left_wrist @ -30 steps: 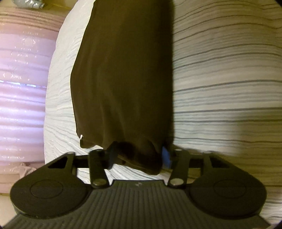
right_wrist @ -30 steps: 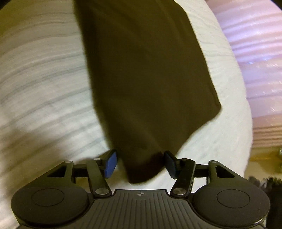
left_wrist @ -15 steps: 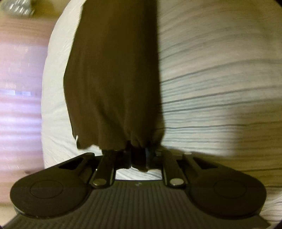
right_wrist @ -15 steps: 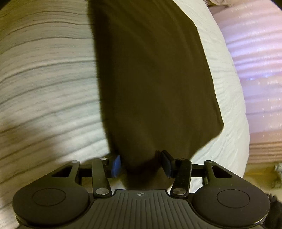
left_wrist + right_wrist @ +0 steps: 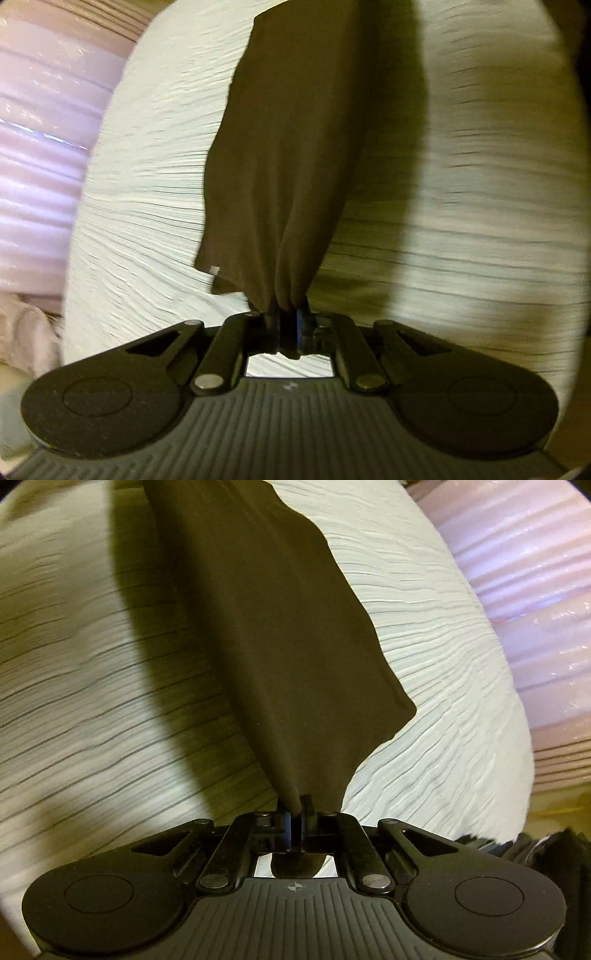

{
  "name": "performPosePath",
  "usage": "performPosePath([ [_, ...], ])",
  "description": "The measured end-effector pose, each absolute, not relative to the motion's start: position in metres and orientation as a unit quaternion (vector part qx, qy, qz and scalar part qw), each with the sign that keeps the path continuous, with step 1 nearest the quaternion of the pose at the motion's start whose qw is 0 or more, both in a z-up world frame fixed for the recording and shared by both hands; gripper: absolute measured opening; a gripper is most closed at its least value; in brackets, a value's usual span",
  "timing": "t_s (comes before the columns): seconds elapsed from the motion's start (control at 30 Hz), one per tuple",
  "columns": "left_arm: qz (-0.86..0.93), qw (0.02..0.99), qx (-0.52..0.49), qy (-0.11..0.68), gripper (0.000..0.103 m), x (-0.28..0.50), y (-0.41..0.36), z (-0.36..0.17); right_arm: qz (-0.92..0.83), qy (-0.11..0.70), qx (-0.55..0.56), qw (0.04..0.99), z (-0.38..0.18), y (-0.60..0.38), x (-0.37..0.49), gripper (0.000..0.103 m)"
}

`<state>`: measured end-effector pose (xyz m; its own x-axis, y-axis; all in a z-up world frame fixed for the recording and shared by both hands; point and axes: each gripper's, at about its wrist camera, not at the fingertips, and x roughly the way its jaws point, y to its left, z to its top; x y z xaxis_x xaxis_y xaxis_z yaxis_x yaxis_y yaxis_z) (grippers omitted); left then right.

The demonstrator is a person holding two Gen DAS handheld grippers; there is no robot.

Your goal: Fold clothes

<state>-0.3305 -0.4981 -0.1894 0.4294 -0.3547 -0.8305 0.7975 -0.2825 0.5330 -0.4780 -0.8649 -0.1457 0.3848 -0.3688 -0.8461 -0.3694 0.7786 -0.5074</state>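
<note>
With both the left gripper (image 5: 286, 325) and right gripper (image 5: 295, 819) clamped on the dark garment (image 5: 288, 147), you lift both corners evenly above the striped bedcover (image 5: 74, 701).

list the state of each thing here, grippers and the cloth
left gripper: shut, pinching a bunched edge of the cloth
right gripper: shut, clamped on another edge of the cloth
dark brown cloth: held by both grippers, near end gathered, rest stretching away over the bedspread
white ribbed bedspread: spread under the cloth

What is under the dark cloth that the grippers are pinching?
Under the dark cloth lies a white ribbed bedcover with thin stripes, showing on both sides. The lifted near end casts a shadow on it. Whatever sits beneath the cloth's middle is covered.
</note>
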Motion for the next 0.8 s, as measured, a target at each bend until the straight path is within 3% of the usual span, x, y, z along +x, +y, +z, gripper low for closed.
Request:
performPosePath([
  [0.23, -0.534, 0.55, 0.596, 0.239, 0.005, -0.407, -0.452, -0.19, 0.013, 0.592, -0.292, 0.751, -0.143, -0.81, -0.549, 0.002],
  [0.5, -0.547, 0.571, 0.572, 0.219, 0.006, -0.401, -0.426, -0.213, -0.052, 0.606, -0.291, 0.739, -0.154, -0.757, -0.566, 0.003],
  [0.7, -0.527, 0.582, 0.563, 0.257, 0.007, -0.396, -0.401, -0.201, -0.097, 0.646, -0.291, 0.699, -0.168, -0.737, -0.56, 0.004],
  [0.73, -0.521, 0.584, 0.565, 0.264, 0.007, -0.396, -0.396, -0.198, -0.101, 0.651, -0.286, 0.696, -0.168, -0.734, -0.559, 0.009],
  [0.8, -0.508, 0.594, 0.559, 0.275, 0.009, -0.394, -0.391, -0.195, -0.11, 0.655, -0.274, 0.696, -0.163, -0.727, -0.557, 0.04],
])
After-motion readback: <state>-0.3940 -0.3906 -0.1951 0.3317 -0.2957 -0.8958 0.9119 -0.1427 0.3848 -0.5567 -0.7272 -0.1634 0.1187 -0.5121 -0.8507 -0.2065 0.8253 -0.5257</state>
